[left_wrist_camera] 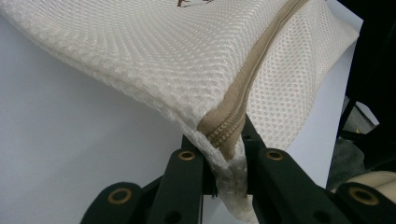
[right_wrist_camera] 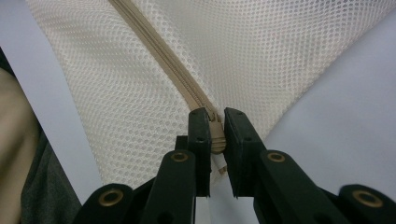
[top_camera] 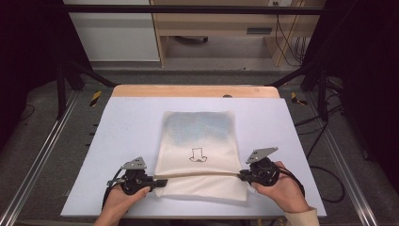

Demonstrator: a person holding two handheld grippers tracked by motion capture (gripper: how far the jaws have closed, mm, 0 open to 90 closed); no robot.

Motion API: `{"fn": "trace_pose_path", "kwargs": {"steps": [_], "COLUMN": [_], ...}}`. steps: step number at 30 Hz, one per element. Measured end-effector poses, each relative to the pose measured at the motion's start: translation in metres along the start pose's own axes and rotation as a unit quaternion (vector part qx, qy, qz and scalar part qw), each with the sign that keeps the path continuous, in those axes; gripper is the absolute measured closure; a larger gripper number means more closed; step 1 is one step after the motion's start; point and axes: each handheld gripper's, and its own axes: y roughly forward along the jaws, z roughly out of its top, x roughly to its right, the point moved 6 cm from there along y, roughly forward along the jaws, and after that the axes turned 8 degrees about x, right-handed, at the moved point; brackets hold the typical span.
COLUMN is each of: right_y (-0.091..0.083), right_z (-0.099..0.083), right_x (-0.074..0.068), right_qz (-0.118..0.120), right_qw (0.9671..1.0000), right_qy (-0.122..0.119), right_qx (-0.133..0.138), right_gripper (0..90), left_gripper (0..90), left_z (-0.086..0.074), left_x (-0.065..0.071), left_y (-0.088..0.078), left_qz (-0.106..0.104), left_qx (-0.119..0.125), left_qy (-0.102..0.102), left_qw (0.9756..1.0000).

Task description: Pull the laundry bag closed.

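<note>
Both my tongs are clamped on the mesh bag (top_camera: 200,150) lying on the bench (top_camera: 122,127): left tongs (left_wrist_camera: 224,144) and right tongs (right_wrist_camera: 215,135) each pinch one end of its zipper (right_wrist_camera: 163,56). It looks light, limp and floppy, so I judge the firmer zipper tape the best hold.

Bright, even overhead light — dark margins, close mesh slightly soft.
</note>
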Motion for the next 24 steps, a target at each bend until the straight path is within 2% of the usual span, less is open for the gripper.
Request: {"fn": "trace_pose_path", "kwargs": {"steps": [11, 24], "right_y": [-0.0018, 0.0008], "right_z": [-0.0048, -0.0096], "right_x": [0.0021, 0.0008], "right_qz": [-0.004, 0.005], "right_qw": [1.0, 0.9999], "right_qy": [0.003, 0.004], "right_qx": [-0.006, -0.013], "right_gripper": [81.7, 81.7], "left_gripper": [83.5, 83.5], "left_z": [0.0003, 0.0005], "left_x": [-0.0004, 0.0001], "left_y": [-0.0006, -0.0007], "left_qz": [0.0, 0.005], "left_qx": [0.001, 0.0], "left_qy": [0.0, 0.004], "left_qw": [1.0, 1.0]}}
